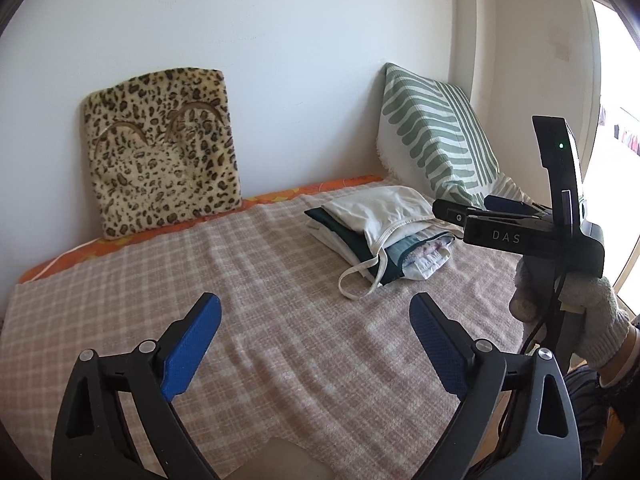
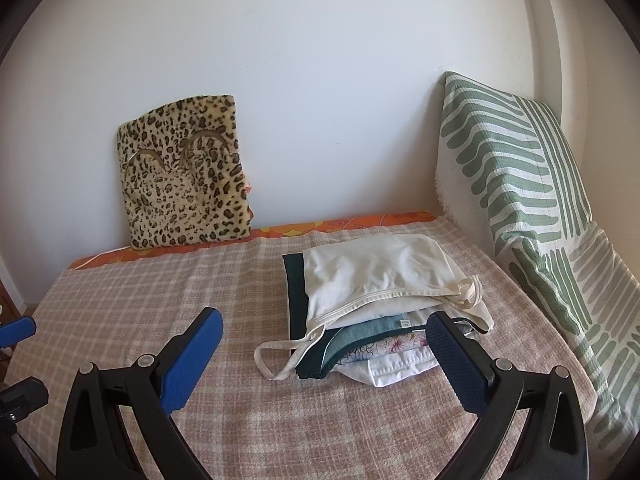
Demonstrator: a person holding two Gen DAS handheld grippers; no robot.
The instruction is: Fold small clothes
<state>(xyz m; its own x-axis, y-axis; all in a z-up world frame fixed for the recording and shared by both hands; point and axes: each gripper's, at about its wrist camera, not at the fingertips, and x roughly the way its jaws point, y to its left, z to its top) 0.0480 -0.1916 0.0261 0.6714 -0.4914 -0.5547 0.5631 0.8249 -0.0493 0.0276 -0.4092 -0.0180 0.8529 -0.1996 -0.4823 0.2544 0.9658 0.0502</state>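
Both claws gape wide, empty — left claw [image 1: 316,312], right claw [image 2: 324,330] near the folded stack [image 2: 376,304]

Two claws [image 1: 316,332] [image 2: 324,350], two cushions [image 1: 160,152] [image 1: 436,140], one clothes stack [image 2: 372,304].

Light: bright, soft daylight from the window [image 1: 616,92] at 3 o'clock
Glare: window blown out white
Shadows: faint
Focus: sharp throughout
Edges: fisheye bending, dark corner vignette
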